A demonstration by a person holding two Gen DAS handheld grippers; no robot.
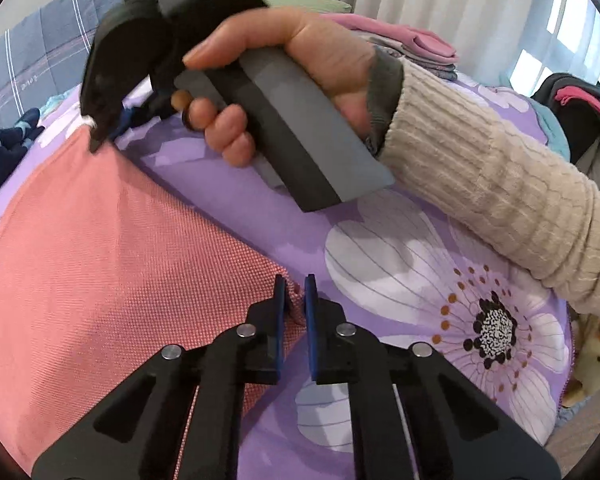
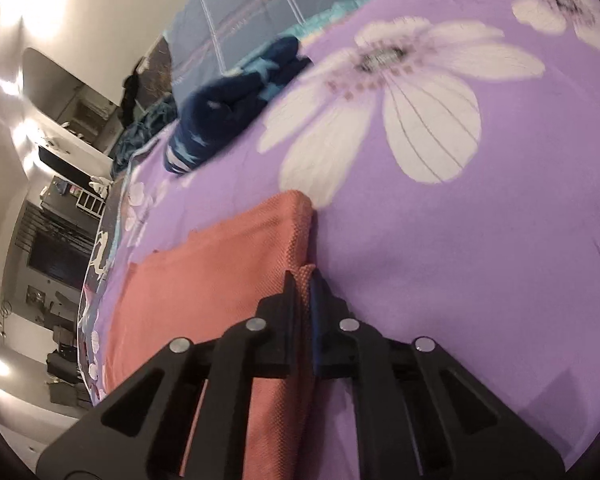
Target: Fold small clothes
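A salmon-pink garment [image 1: 92, 248] lies flat on the purple flowered bedspread [image 1: 400, 256]. My left gripper [image 1: 294, 292] is shut on the garment's near right edge, with cloth pinched between the blue pads. My right gripper [image 2: 302, 280] is shut on the garment's [image 2: 220, 276] far corner edge, and pink cloth shows between its fingers. In the left wrist view the right gripper [image 1: 100, 136] is held by a hand in a cream sleeve, its tip down at the garment's far corner.
A dark blue star-patterned garment [image 2: 236, 100] lies crumpled on the bed beyond the pink one; it also shows in the left wrist view [image 1: 4, 152]. A stack of folded pink and grey clothes [image 1: 412, 48] sits at the far side. A grey-blue quilt [image 1: 32, 60] lies behind.
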